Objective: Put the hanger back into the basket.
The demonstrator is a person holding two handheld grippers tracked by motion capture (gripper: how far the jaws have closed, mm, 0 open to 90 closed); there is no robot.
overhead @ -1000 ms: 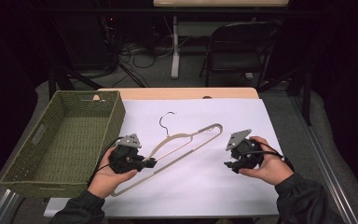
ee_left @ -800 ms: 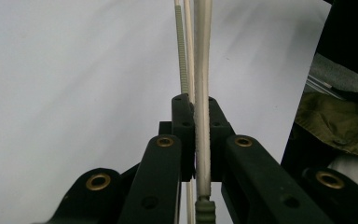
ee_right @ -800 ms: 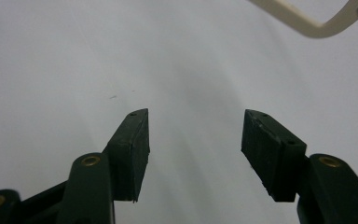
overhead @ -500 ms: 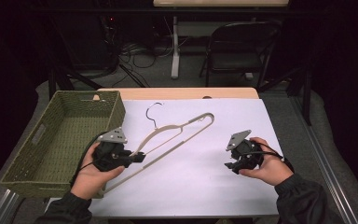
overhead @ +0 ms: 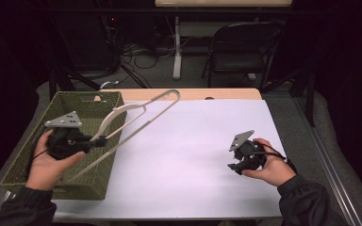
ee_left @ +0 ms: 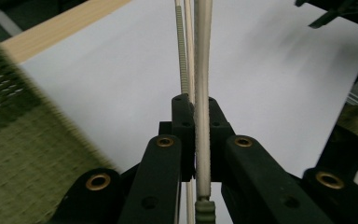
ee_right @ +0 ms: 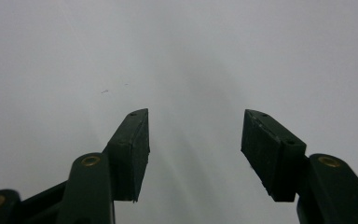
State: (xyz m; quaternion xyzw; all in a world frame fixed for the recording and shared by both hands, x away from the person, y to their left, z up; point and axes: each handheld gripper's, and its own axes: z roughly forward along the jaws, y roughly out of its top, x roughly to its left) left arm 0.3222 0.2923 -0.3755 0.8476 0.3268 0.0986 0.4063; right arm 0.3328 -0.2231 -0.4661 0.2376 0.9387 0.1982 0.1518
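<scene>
No writing shows anywhere. The left gripper has swung left since half a second ago and now sits over the basket, where before it hovered beside the basket's right wall over the sheet. The hanger has come with it: its lower end hangs above the basket, its far end reaches out past the basket's back right corner. In the left gripper view, both jaws are clamped tight on the hanger's pale bar. The right gripper hasn't budged, well right of the basket, resting low on the sheet, jaws spread wide and holding nothing.
</scene>
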